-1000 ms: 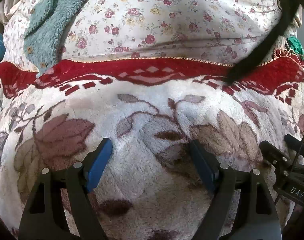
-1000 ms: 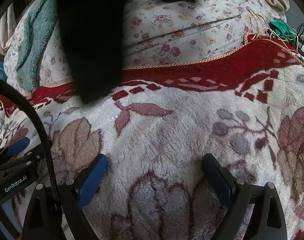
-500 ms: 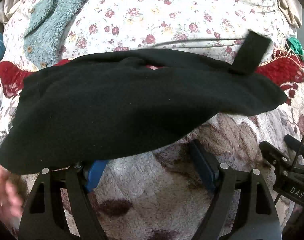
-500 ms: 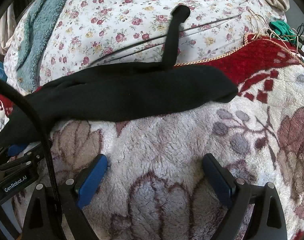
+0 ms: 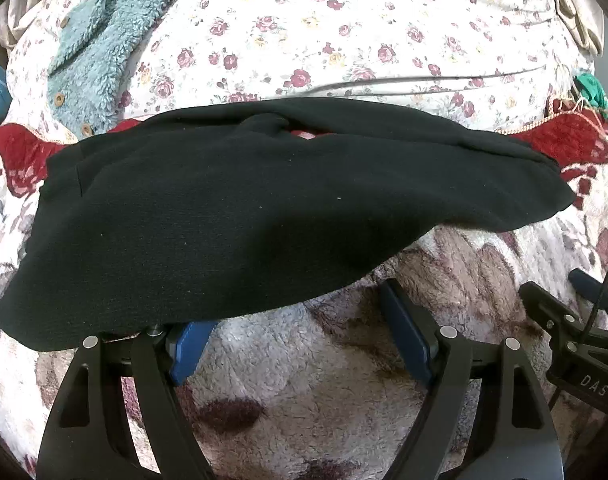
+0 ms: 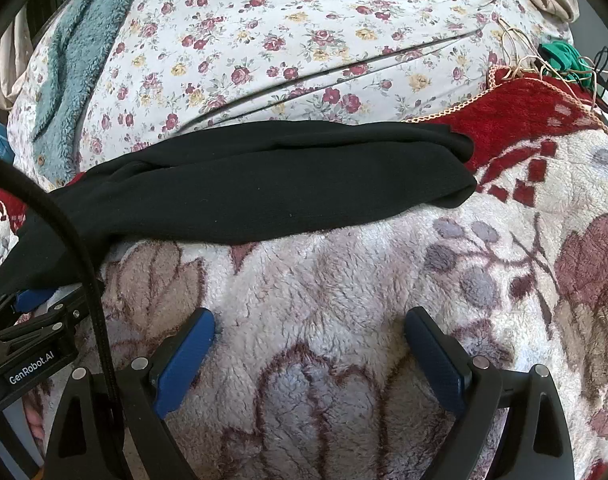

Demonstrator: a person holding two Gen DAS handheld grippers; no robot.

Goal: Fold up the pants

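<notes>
The black pants (image 5: 264, 208) lie spread on the fleece blanket (image 6: 323, 288), ahead of both grippers. Left gripper (image 5: 300, 328): released, its left finger under the pants' near edge. Right gripper (image 6: 309, 340): released, holding nothing.

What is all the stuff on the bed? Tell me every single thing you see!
black pants: one, black, spread across the fleece blanket
fleece blanket: one, cream with brown flowers and red border, under the pants
flowered sheet: one, white with small roses, behind the pants
fuzzy garment: one, teal, far left
green bundle: one, green, far right
left gripper: one, black with blue pads, open, pants edge draped over one finger
right gripper: one, black with blue pads, open, above the blanket
</notes>
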